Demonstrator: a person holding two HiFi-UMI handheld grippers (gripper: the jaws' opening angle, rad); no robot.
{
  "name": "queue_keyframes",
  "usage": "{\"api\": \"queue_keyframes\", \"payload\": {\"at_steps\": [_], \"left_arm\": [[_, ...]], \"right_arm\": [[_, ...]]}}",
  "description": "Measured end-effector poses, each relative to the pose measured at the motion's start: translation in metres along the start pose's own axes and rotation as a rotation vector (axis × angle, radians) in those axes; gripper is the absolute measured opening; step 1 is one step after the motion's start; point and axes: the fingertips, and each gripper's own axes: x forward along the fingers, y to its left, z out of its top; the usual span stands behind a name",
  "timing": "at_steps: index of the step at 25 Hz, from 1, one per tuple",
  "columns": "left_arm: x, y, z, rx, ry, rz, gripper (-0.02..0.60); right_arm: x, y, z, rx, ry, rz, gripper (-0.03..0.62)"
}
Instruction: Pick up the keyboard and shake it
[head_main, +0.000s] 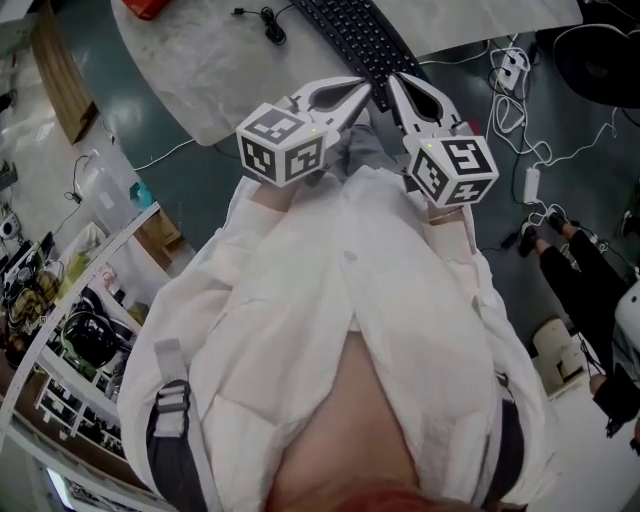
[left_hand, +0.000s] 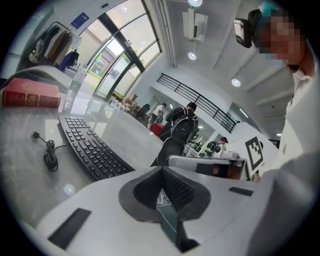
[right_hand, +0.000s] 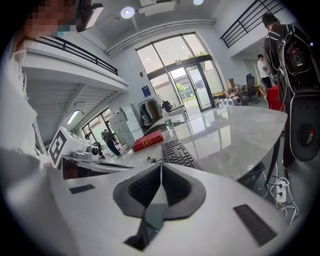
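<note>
A black keyboard (head_main: 355, 40) lies on the white marble table (head_main: 200, 60), its near end at the table's front edge. Its coiled cable (head_main: 268, 22) lies to its left. Both grippers are held side by side just short of that near end. My left gripper (head_main: 366, 88) is shut with nothing between its jaws; in the left gripper view the keyboard (left_hand: 90, 147) lies ahead and to the left of the jaws. My right gripper (head_main: 393, 80) is also shut and empty, and the keyboard (right_hand: 177, 152) stretches away just beyond its tips (right_hand: 161, 166).
A red book (left_hand: 31, 94) and a clear bottle (right_hand: 170, 125) stand at the table's far end. Power strips and white cables (head_main: 515, 70) lie on the floor to the right. A shelf unit (head_main: 70, 330) stands at the left. A person's legs (head_main: 580, 260) show at right.
</note>
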Motion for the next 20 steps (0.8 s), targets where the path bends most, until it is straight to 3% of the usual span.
{"api": "queue_keyframes", "payload": {"at_steps": [20], "left_arm": [[0.025, 0.018, -0.016, -0.036, 0.051, 0.012, 0.012]], "right_arm": [[0.007, -0.025, -0.027, 0.06, 0.052, -0.006, 0.031]]}}
